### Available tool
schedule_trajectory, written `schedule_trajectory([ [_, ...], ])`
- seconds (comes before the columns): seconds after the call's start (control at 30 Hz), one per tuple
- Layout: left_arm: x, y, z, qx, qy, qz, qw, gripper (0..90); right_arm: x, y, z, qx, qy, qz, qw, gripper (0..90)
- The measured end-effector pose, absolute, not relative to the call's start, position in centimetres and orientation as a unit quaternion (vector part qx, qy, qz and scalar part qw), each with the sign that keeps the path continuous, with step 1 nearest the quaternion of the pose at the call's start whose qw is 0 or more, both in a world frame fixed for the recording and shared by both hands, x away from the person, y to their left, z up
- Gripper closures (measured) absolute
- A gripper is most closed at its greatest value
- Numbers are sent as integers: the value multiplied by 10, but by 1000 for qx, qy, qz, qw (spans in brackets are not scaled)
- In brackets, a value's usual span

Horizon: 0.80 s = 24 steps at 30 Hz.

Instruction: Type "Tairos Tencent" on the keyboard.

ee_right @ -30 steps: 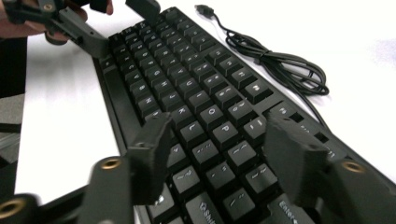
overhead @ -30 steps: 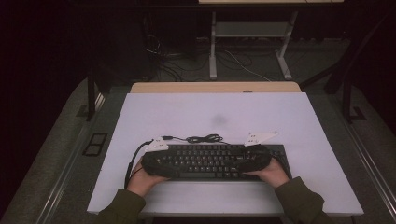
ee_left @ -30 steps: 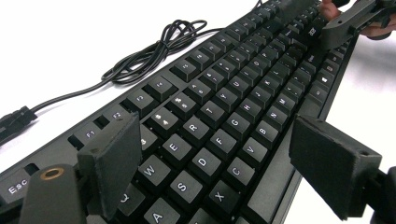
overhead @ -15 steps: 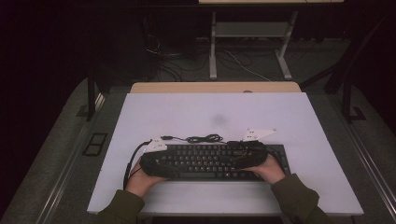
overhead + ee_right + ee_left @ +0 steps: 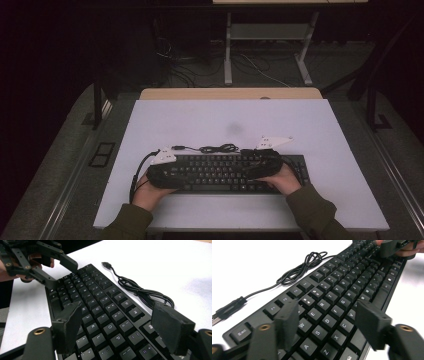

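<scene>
A flat black plastic keyboard (image 5: 227, 172) lies along the white surface's (image 5: 320, 130) near edge. Its coiled black cable (image 5: 217, 148) rests just behind. Left gripper (image 5: 162, 172) fingers, just closing, and right gripper (image 5: 262, 165) fingers, just opening, stand apart over the keys.

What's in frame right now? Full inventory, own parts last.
keyboard: 1, black, near edge of the table, lying flat
keyboard cable: 1, black, bundled just behind the keyboard, plug lying loose
table: 1, white top, wooden strip at the far edge
desk frame: 1, light metal legs, on the floor beyond the table
left gripper: 1, black, jaws apart over the keyboard's left end, just been closing
right gripper: 1, black, jaws apart over the right end
hands: 2, olive sleeves, at the bottom edge of the high view
</scene>
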<state>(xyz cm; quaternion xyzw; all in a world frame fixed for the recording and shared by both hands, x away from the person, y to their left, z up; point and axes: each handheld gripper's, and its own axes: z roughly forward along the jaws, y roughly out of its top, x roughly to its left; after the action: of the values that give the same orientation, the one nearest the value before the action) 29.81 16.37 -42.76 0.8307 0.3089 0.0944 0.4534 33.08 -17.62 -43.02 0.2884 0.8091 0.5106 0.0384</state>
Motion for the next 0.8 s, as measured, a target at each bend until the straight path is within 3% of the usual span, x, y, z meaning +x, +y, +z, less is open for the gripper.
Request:
schedule_trajectory([
  [0.2,298,171,-429,830,321,97,446,558,330,-176,-431,286,811,508,38,247],
  [0.8,300,181,-434,834,334,87,429,890,329,-171,-433,279,817,504,35,247],
])
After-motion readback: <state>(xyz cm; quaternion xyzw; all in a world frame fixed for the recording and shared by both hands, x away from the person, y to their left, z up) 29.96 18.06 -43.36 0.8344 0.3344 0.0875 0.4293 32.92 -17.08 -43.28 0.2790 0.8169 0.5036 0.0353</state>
